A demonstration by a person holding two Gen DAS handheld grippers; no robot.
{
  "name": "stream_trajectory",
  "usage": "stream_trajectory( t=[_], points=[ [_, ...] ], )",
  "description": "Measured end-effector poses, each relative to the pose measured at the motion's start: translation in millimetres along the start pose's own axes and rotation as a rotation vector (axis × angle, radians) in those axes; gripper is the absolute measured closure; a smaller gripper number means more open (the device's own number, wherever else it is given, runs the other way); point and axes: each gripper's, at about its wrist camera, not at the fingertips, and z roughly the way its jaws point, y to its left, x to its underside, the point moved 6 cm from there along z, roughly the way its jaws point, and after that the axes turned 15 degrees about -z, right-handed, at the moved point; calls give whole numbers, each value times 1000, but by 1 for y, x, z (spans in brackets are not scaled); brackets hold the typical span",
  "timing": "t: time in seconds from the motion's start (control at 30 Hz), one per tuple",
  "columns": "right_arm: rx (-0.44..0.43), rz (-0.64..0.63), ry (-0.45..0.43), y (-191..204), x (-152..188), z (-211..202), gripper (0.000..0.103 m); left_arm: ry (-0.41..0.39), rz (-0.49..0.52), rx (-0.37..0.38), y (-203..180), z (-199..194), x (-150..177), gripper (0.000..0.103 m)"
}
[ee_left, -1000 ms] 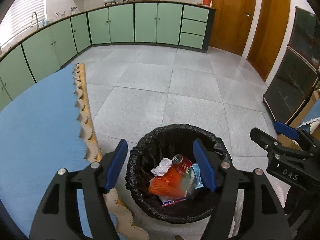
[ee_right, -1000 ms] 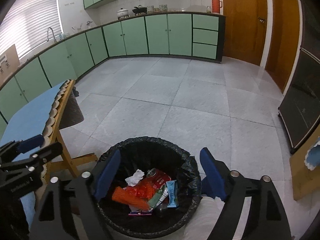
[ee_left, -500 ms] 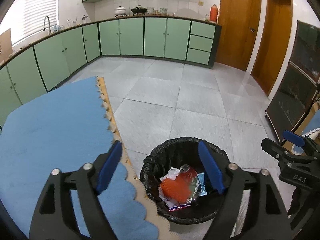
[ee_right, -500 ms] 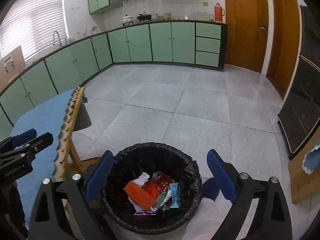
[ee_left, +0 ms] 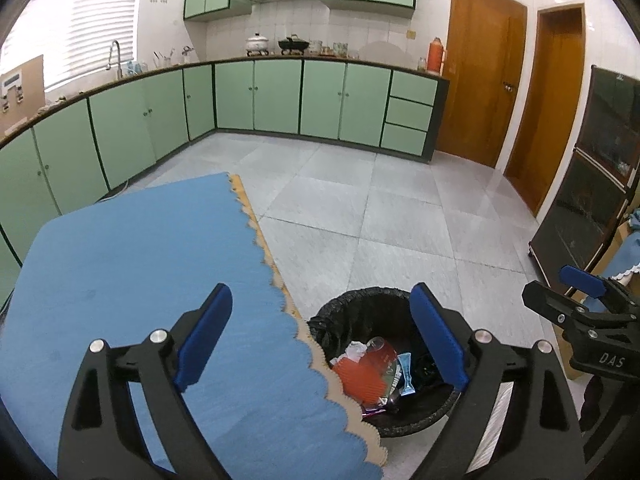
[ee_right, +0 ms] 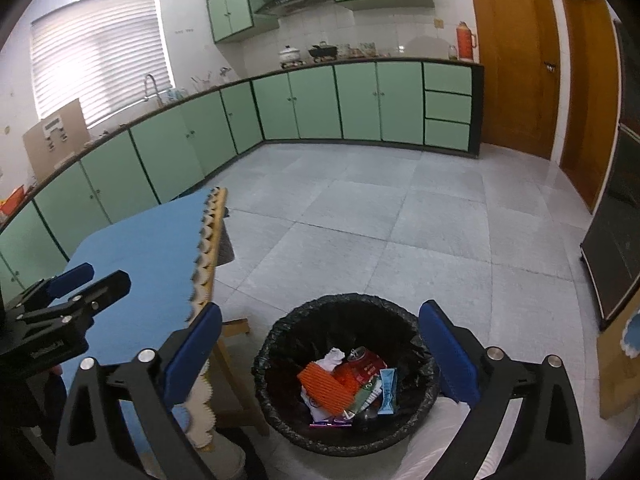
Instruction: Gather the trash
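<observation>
My left gripper's fingers (ee_left: 440, 344) and right gripper's fingers (ee_right: 448, 352) have just been opening and stand released, empty. Between and below them, the trash (ee_right: 348, 384) sits collected in the lined bin (ee_right: 280, 344), beside the bench (ee_left: 132, 264).

**Floor bin beside table: positions**

Bin (ee_right: 345, 376) stood on the floor (ee_right: 420, 232), just right of the table (ee_right: 144, 248). In it lay a can (ee_right: 362, 362), a crumpled paper (ee_right: 334, 358) to its left, and wrappers (ee_right: 387, 394) to the right. Cabinets (ee_right: 320, 100) lined the far and left walls; doors (ee_right: 516, 56) stood far right.
</observation>
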Motion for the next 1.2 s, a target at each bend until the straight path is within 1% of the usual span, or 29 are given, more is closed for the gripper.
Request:
stream_trajectory(
  t=[0.27,0.5,0.87,1.2],
  points=[
    [-14,-43,-43,22,-11,-27,6,-58,-9,-7,10,-33,-8,15],
    [-17,-77,-81,39,-17,-46,6,-118,-8,-21,15,-63,-7,15],
    [-24,-111,-122,56,-23,-65,6,-172,-16,-20,25,-92,-9,15],
    [-28,-130,-149,65,-29,-76,6,-201,-21,-14,31,-109,-9,15]
  ],
)
